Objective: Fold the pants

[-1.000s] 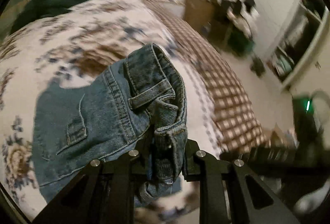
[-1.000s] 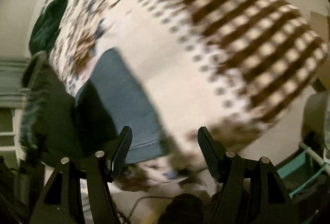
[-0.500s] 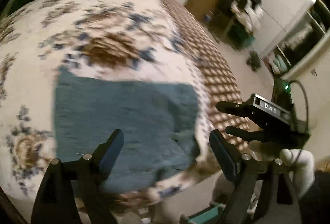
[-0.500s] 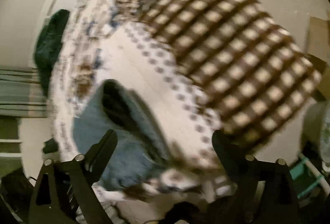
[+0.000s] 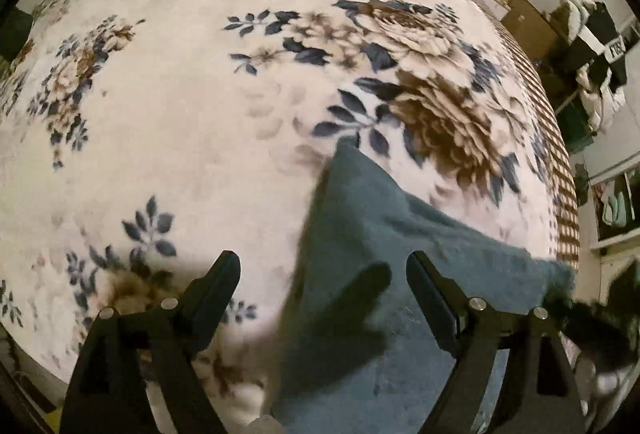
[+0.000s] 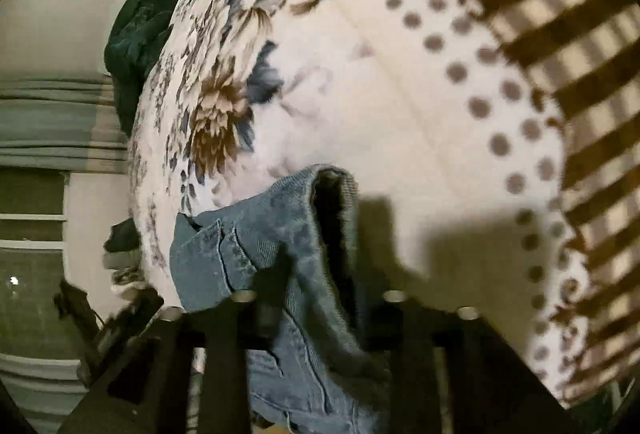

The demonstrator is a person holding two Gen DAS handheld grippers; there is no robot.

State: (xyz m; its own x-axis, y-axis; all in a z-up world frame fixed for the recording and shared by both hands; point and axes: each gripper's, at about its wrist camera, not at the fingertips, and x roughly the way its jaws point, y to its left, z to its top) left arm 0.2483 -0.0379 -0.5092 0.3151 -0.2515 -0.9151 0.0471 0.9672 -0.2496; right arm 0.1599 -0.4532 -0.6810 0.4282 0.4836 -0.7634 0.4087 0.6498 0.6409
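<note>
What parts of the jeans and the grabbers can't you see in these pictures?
- Left wrist view: the jeans are smeared by motion blur and cut off by the bottom edge; seams and pockets are unreadable.
- Left wrist view: the right gripper is a dark blur at the right edge.
- Right wrist view: the right gripper's fingertips are buried in denim folds.
- Right wrist view: the blanket pattern is blurred.

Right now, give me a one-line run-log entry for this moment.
left gripper: open, empty, above jeans | right gripper: shut on jeans | jeans: on floral blanket, fold unfinished
</note>
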